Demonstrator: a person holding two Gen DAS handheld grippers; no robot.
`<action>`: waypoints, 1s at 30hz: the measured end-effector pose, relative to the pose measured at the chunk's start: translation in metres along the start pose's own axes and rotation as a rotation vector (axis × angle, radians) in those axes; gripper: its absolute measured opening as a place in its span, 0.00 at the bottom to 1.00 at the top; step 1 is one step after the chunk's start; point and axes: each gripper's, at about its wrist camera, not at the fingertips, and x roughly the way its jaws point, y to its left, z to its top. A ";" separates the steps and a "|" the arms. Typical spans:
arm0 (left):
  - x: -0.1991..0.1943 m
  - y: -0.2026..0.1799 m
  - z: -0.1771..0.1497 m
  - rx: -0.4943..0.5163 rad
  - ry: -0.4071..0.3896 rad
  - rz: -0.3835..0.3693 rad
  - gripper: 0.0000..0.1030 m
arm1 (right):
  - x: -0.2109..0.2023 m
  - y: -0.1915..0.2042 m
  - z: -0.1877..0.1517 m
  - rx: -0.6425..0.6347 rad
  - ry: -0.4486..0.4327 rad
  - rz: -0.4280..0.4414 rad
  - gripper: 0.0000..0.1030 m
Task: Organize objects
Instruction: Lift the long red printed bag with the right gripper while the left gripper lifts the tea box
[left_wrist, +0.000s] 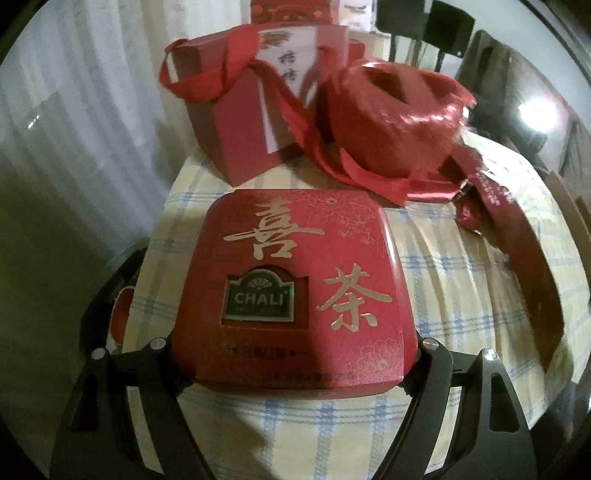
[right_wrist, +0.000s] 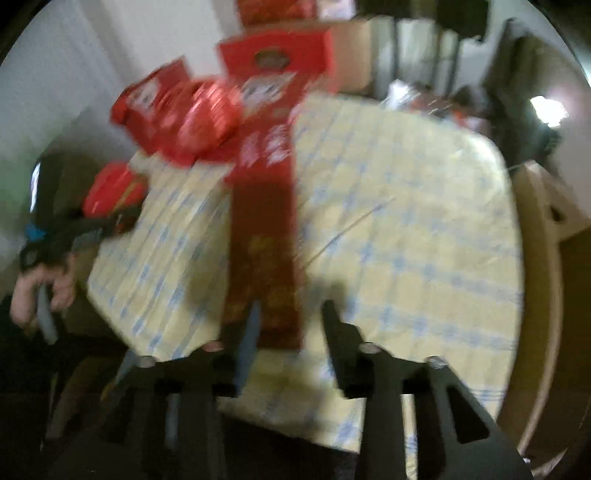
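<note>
A red tea box (left_wrist: 291, 280) with gold characters and a CHALI label fills the left wrist view. My left gripper (left_wrist: 293, 347) is shut on it, its black fingers pressing on the box's two near sides. Behind it stand a red gift bag (left_wrist: 236, 122) with ribbon handles and a red ball of twine (left_wrist: 391, 122). A long red strip (right_wrist: 262, 240) lies across the checked tablecloth (right_wrist: 406, 221). Its near end sits between the fingers of my right gripper (right_wrist: 291, 317), close to the left finger, with a gap on the right side. The right wrist view is blurred.
Red boxes (right_wrist: 155, 107) and a taller red box (right_wrist: 277, 55) crowd the table's far left corner. A hand (right_wrist: 40, 291) holds the left gripper beyond the left table edge. A brown chair or board (right_wrist: 546, 240) stands off the right edge. Dark chairs (left_wrist: 443, 22) stand behind.
</note>
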 end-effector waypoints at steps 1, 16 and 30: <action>0.000 -0.004 0.000 0.002 -0.001 0.001 0.76 | -0.001 0.004 0.007 0.004 -0.027 -0.027 0.59; 0.011 0.003 0.001 -0.057 -0.020 0.006 0.76 | 0.083 0.030 0.046 0.057 -0.040 0.004 0.74; 0.017 0.006 0.000 -0.086 -0.065 0.015 0.77 | 0.106 0.043 0.040 -0.020 -0.018 -0.104 0.63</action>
